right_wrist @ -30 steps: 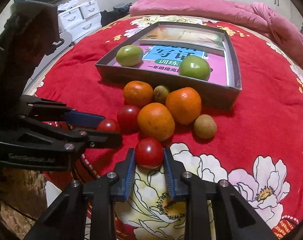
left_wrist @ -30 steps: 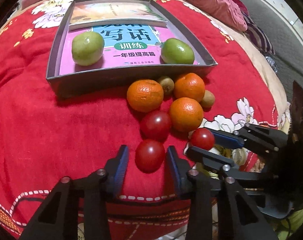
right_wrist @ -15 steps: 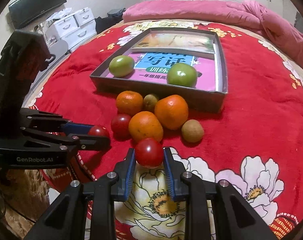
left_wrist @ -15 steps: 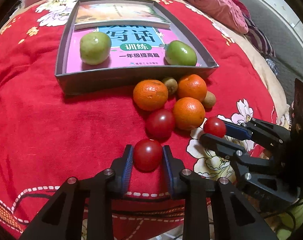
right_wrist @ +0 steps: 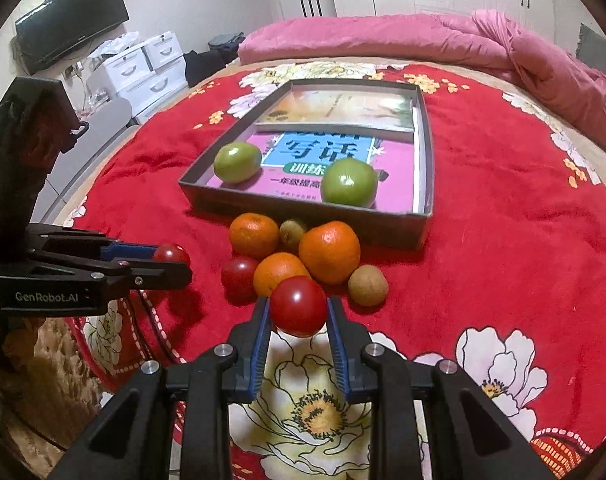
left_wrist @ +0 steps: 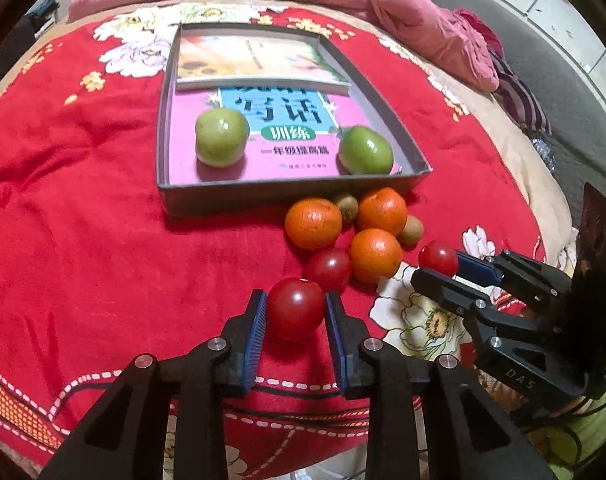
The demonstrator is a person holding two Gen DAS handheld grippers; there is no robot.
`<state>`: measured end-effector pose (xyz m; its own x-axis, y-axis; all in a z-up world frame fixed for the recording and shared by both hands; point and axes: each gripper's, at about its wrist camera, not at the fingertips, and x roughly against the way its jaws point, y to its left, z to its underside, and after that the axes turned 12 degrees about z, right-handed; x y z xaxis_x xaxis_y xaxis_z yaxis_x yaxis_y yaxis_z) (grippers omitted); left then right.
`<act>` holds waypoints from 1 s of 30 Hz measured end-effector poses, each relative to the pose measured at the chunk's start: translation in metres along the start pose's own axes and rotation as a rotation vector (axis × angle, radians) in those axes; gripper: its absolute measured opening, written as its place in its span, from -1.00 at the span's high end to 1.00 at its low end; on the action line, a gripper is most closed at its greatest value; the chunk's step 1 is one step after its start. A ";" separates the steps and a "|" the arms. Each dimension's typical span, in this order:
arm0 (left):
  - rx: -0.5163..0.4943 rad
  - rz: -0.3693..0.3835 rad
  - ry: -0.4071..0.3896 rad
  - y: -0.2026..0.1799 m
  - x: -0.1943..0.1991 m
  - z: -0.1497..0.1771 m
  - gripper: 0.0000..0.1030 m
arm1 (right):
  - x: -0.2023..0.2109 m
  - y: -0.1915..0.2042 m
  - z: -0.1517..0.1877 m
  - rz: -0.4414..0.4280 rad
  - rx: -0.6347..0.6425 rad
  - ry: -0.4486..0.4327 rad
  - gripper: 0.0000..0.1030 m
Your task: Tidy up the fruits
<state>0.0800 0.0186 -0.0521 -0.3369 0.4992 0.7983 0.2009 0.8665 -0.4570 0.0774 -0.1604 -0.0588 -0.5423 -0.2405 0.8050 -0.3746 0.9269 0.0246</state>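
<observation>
My left gripper (left_wrist: pixel 295 296) is shut on a red tomato (left_wrist: pixel 293 314), lifted slightly off the red blanket. The right gripper (right_wrist: pixel 297 302) is shut on a second red tomato (right_wrist: pixel 299 310), also held above the blanket. Each gripper shows in the other's view: the right gripper (left_wrist: pixel 435 270) at the right, the left gripper (right_wrist: pixel 173 260) at the left. A third tomato (left_wrist: pixel 328 268), three oranges (left_wrist: pixel 313 224) and two kiwis (left_wrist: pixel 411 230) lie clustered before a grey box (left_wrist: pixel 287 196). Two green fruits (left_wrist: pixel 221 142) (left_wrist: pixel 365 150) rest on books inside it.
A red flowered blanket (left_wrist: pixel 83 240) covers the round bed. A pink quilt (left_wrist: pixel 383 8) is bunched along the far side. White drawers (right_wrist: pixel 143 68) and a dark screen (right_wrist: pixel 71 20) stand beyond the bed's left edge.
The left jaws have closed onto the tomato that sat between them. Both grippers have risen a little with their tomatoes, and the box and fruit cluster look farther off.
</observation>
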 end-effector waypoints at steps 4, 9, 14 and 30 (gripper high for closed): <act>-0.001 0.003 -0.018 -0.002 0.007 -0.002 0.42 | 0.006 0.002 -0.003 -0.002 0.004 -0.018 0.45; -0.006 0.002 -0.039 -0.005 0.015 -0.004 0.42 | 0.012 0.004 -0.008 -0.003 0.007 -0.041 0.45; -0.009 -0.001 -0.051 -0.007 0.020 -0.005 0.42 | 0.017 0.005 -0.013 -0.008 0.009 -0.060 0.45; -0.017 -0.001 -0.079 -0.014 0.035 -0.010 0.42 | 0.028 0.006 -0.019 -0.010 0.013 -0.101 0.45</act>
<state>0.0742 0.0237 -0.0139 -0.4084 0.4977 0.7652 0.2156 0.8672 -0.4490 0.0739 -0.1558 -0.0250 -0.6111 -0.2784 0.7410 -0.3900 0.9205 0.0242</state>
